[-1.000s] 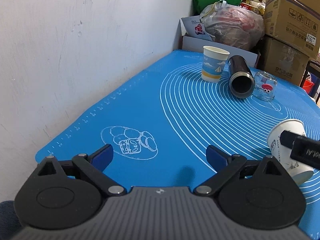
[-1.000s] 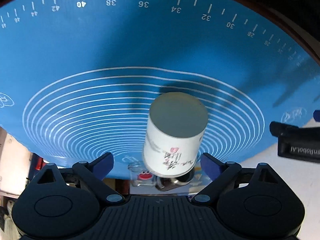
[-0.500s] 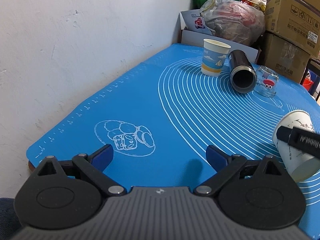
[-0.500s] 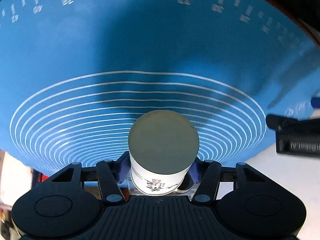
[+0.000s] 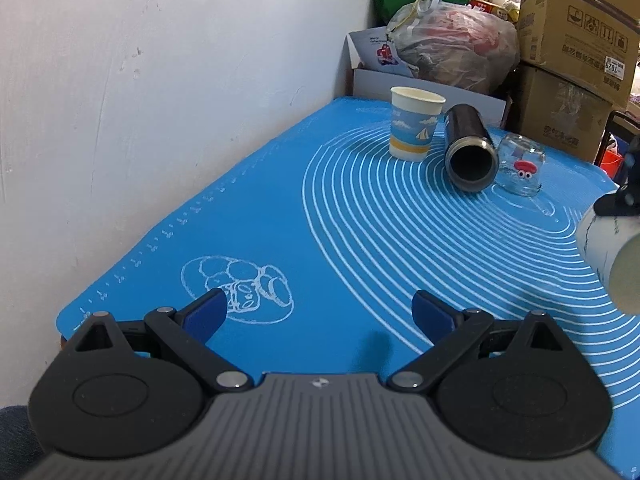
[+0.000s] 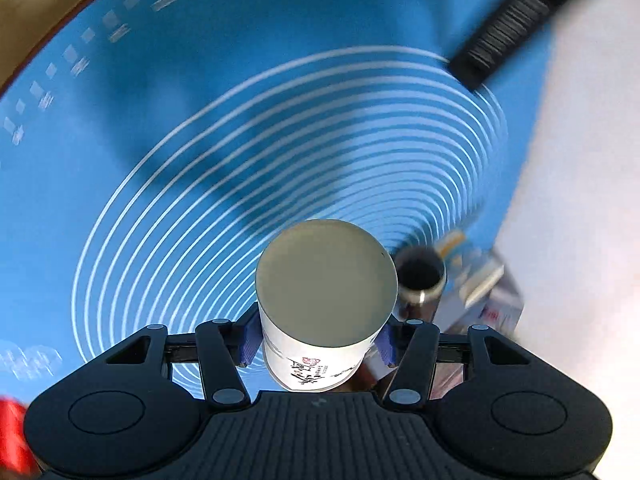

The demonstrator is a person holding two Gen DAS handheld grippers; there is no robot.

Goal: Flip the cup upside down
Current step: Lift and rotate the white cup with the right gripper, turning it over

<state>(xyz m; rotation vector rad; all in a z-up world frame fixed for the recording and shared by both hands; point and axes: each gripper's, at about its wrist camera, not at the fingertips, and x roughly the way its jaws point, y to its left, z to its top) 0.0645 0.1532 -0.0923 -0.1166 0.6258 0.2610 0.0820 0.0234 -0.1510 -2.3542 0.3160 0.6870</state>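
I am gripping the cup (image 6: 326,304) with my right claw (image 6: 318,342) clamped on its sides at 6 o'clock, base facing the camera, readying the flip over the mat (image 6: 200,120); my left claw (image 5: 320,312) is gaping, idle.

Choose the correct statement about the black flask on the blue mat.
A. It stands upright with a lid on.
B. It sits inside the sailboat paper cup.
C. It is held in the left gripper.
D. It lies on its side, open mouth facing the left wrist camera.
D: the black flask lies tipped over between the sailboat paper cup and a small glass jar, dark open mouth toward the camera.
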